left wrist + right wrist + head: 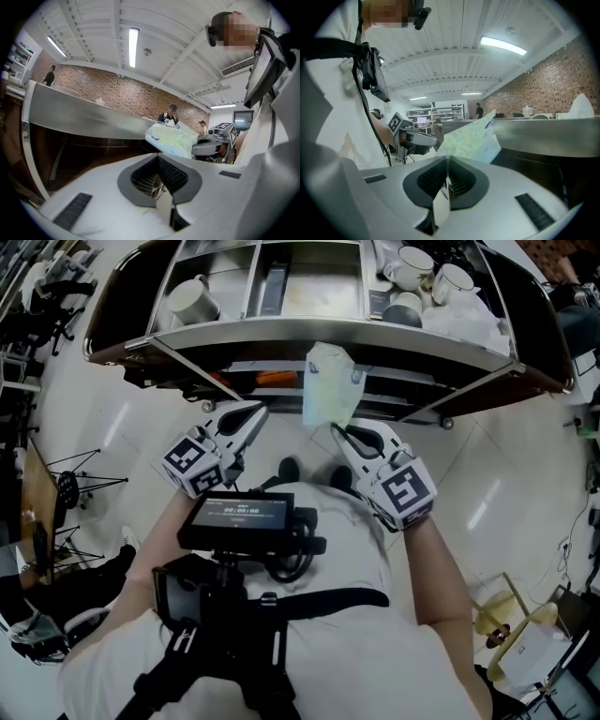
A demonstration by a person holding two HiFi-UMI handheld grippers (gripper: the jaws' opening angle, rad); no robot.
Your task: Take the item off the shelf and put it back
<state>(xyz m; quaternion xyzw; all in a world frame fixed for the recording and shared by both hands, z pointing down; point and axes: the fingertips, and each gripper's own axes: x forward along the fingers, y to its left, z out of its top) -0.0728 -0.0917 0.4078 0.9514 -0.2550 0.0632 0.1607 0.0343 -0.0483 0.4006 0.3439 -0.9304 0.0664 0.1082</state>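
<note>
A pale green soft packet (330, 385) with a blue mark at its top hangs upright in front of the metal shelf unit's rim (281, 334). My right gripper (340, 432) is shut on the packet's lower edge. In the right gripper view the packet (471, 139) rises straight out of the closed jaws of that gripper (447, 163). My left gripper (255, 414) is to the left of the packet and apart from it. Its jaws meet with nothing between them. In the left gripper view the packet (173, 140) lies off to the right, past my left gripper (159, 164).
The top shelf carries a white mug (192, 301) at the left, a flat tray (319, 287) in the middle and several white cups (417, 268) at the right. A darker lower shelf (262, 379) sits beneath. White tiled floor (506, 484) surrounds the unit.
</note>
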